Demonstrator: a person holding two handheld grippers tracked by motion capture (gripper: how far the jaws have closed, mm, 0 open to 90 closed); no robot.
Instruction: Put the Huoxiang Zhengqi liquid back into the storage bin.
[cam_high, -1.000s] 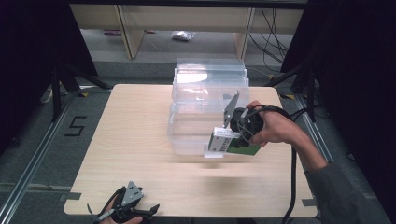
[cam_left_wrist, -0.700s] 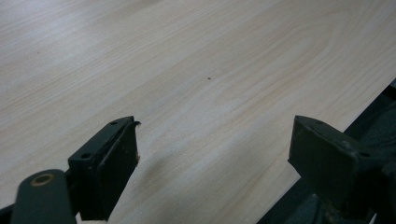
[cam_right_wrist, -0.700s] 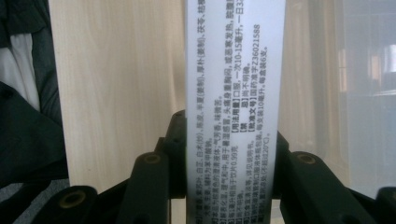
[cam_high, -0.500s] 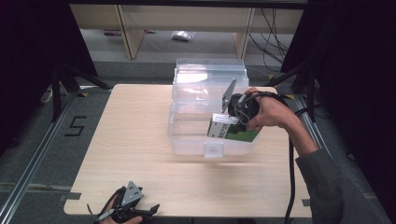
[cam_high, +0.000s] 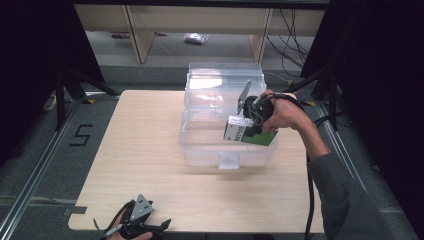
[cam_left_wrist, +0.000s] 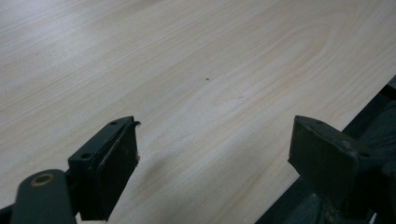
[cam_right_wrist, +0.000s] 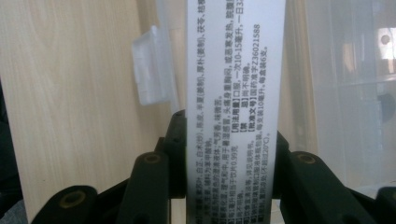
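Note:
A green and white carton (cam_high: 248, 133) is clamped in my right gripper (cam_high: 251, 125), which hangs over the open clear plastic bin (cam_high: 200, 150) near its right side. In the right gripper view the carton's white printed face (cam_right_wrist: 233, 102) stands between both jaws, which press on its sides; the bin's front latch (cam_right_wrist: 150, 70) lies beyond. My left gripper (cam_high: 150, 231) rests at the table's front edge, at the left. Its jaws stand wide apart over bare wood in the left gripper view, with the left gripper (cam_left_wrist: 212, 154) holding nothing.
The bin's clear lid (cam_high: 225, 80) stands open at the far side. The light wooden table (cam_high: 140, 150) stretches left of the bin. A cable (cam_high: 310, 200) trails from the right hand down the table's right side. Shelving (cam_high: 135, 30) stands behind the table.
My right gripper has carried the carton away from the table's front, from the bin's front wall to over its inside. The left gripper has stayed put.

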